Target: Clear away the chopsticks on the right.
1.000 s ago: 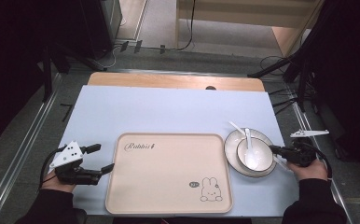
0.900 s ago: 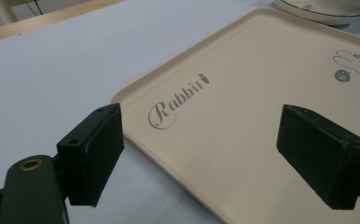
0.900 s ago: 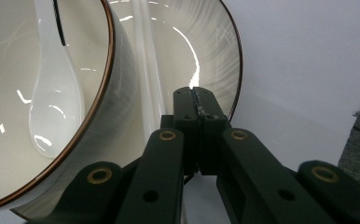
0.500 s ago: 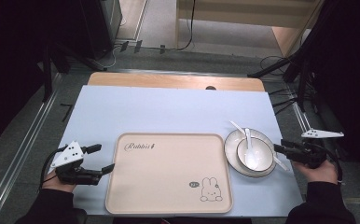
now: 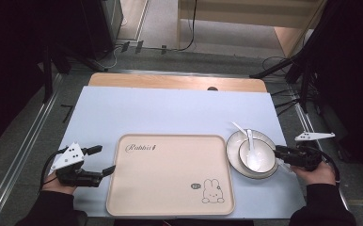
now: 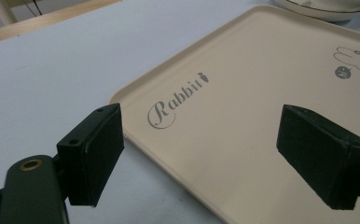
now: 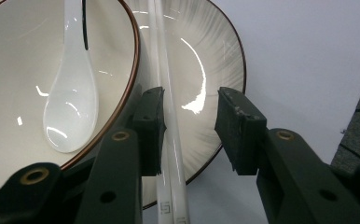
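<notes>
A beige tray (image 5: 170, 188) with a rabbit print lies at the table's front. To its right a white plate (image 5: 233, 148) holds a bowl (image 5: 266, 165) with a white spoon (image 5: 251, 153) in it. White chopsticks (image 7: 162, 56) lie across the plate beside the bowl. My right gripper (image 5: 279, 153) sits low at the plate's right rim. Its jaws have just been closing and now straddle the chopsticks: in the right gripper view (image 7: 190, 100) one pad is against them and the other stands apart. My left gripper (image 5: 103, 159) is open at the tray's left edge, holding nothing.
A pale blue mat (image 5: 170, 113) covers the table, with a wooden strip (image 5: 170, 81) along the far edge. In the left gripper view the tray's corner (image 6: 243, 93) lies between the wide jaws (image 6: 215, 154), with the plate (image 6: 327, 7) far off.
The right gripper's jaws went from shut to wide apart, then narrowed around the chopsticks. The hand shifted only slightly at the plate's rim. The left gripper has not moved.
</notes>
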Motion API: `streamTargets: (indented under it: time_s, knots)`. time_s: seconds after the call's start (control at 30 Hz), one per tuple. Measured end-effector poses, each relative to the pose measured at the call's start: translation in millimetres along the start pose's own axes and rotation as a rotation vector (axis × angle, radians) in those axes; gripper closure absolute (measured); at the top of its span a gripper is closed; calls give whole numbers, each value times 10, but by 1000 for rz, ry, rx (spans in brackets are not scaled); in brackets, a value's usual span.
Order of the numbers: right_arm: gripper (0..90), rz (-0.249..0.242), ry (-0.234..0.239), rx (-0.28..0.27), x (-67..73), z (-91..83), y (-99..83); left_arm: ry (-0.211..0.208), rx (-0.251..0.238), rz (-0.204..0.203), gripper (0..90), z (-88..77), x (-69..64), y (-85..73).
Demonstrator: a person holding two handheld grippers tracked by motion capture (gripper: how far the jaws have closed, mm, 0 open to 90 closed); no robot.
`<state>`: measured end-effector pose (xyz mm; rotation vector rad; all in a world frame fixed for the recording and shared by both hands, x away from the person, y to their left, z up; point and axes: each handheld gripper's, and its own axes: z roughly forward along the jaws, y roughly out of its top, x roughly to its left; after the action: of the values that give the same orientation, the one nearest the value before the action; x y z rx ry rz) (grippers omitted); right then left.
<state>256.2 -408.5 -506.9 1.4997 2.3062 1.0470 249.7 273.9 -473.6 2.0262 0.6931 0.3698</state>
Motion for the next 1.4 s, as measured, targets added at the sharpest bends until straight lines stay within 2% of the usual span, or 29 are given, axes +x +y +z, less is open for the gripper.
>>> streamTargets:
  time_s: [0.1,0.2,0.3,0.5,0.83,1.03,1.27,1.4]
  knots:
    - [746,4,23,0,-3,19,9,-3,3,2,153,7,3,-1]
    - [776,20,46,3,-29,53,24,-8,10,15,153,10,-5,-3]
    - [800,15,47,14,-42,87,39,-7,8,15,153,6,-10,-1]
    - [808,6,50,48,-66,160,44,-8,7,14,153,14,0,-5]
    - [842,11,69,55,-83,215,76,-7,10,6,153,15,2,-9]
    - [848,71,79,58,-109,153,100,-7,8,6,153,16,1,-7]
    - [850,112,32,37,-65,6,208,-7,20,9,153,16,8,-12]
    - [851,149,-22,16,-6,-90,273,-8,19,6,153,17,7,-12]
